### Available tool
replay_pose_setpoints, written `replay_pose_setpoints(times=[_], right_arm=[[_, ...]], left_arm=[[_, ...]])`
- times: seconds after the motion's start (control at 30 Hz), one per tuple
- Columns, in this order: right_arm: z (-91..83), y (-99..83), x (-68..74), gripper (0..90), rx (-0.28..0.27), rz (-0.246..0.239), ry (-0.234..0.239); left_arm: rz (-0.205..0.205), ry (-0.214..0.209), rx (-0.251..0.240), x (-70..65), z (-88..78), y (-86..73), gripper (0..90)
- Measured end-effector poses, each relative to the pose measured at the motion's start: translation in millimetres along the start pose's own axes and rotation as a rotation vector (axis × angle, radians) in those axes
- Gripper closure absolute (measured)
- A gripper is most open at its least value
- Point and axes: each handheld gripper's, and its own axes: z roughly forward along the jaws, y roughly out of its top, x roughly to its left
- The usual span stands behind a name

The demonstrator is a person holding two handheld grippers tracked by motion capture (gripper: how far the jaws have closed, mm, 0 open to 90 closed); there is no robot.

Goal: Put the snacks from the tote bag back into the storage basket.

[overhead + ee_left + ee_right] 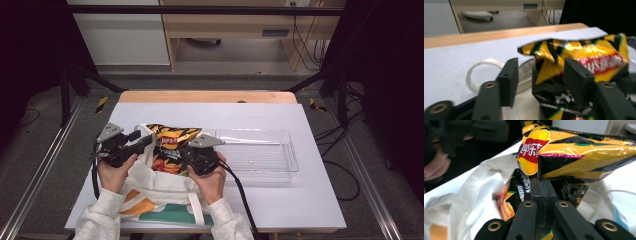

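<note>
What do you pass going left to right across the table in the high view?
Left gripper → yellow and black crisp bag standing in the white cloth tote bag → right gripper → clear rectangular plastic tray.

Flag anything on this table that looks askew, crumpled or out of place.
The chip bag sits half in the white tote bag, its top creased and bent. The right gripper is pinched shut on it; the left gripper is open beside it. The clear tray lies square and holds nothing.
</note>
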Motion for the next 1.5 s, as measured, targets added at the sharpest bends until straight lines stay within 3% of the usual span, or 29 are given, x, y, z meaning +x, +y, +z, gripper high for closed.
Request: replay_pose_setpoints(times=[0.2,0.37,0.4,0.43,0.47,0.53,0.6,0.73,0.8,0.93,0.97,1.07,1.27,1.37,1.5], right_arm=[[-5.6,-4.9,7.5,90.0,-0.008,-0.042,0.031],[-9.6,-7.9,13.2,90.0,-0.002,-0.075,0.053],[-10.7,-8.8,13.9,90.0,0.002,-0.084,0.052],[-10.7,-8.8,13.9,90.0,0.002,-0.084,0.052],[-11.0,-9.7,12.1,90.0,0.002,-0.076,0.057],[-11.0,-10.4,10.6,90.0,0.003,-0.069,0.065],[-11.0,-10.5,11.3,90.0,0.004,-0.072,0.063],[-11.2,-10.8,11.7,90.0,0.008,-0.076,0.063],[-11.0,-10.8,12.1,90.0,0.008,-0.077,0.060],[-10.5,-11.0,12.6,90.0,0.007,-0.076,0.058],[-10.4,-11.0,12.4,90.0,0.006,-0.073,0.058],[-10.0,-11.0,12.4,90.0,0.001,-0.071,0.056],[-10.4,-10.8,12.8,89.4,-0.009,-0.059,0.051],[-11.2,-10.2,12.7,85.9,-0.015,-0.056,0.051],[-18.0,-7.9,10.5,70.7,-0.037,-0.033,0.028]], left_arm=[[-0.004,-0.027,-0.040,3.5,1.1,7.8,34.2],[0.010,-0.073,-0.023,5.8,12.7,13.8,28.1],[0.012,-0.102,-0.004,7.6,16.3,12.9,28.0],[0.012,-0.102,-0.004,7.6,16.3,12.9,28.5],[0.024,-0.132,0.032,9.7,20.2,10.1,30.3],[0.011,-0.170,0.043,11.6,22.4,7.7,33.1],[-0.001,-0.193,0.037,11.5,22.3,7.0,42.5],[-0.002,-0.179,0.040,9.9,21.3,7.0,49.1],[-0.028,-0.174,0.040,10.3,20.6,6.2,55.0],[-0.035,-0.171,0.042,7.9,19.3,5.9,64.3],[-0.029,-0.175,0.042,5.9,18.9,5.9,69.8],[0.007,-0.136,0.049,0.1,18.7,6.0,75.9],[-0.005,-0.130,0.061,-0.2,16.7,5.0,82.1],[-0.007,-0.129,0.057,-1.0,15.6,4.6,86.0],[0.011,-0.122,0.048,-4.5,12.0,5.5,87.2]])
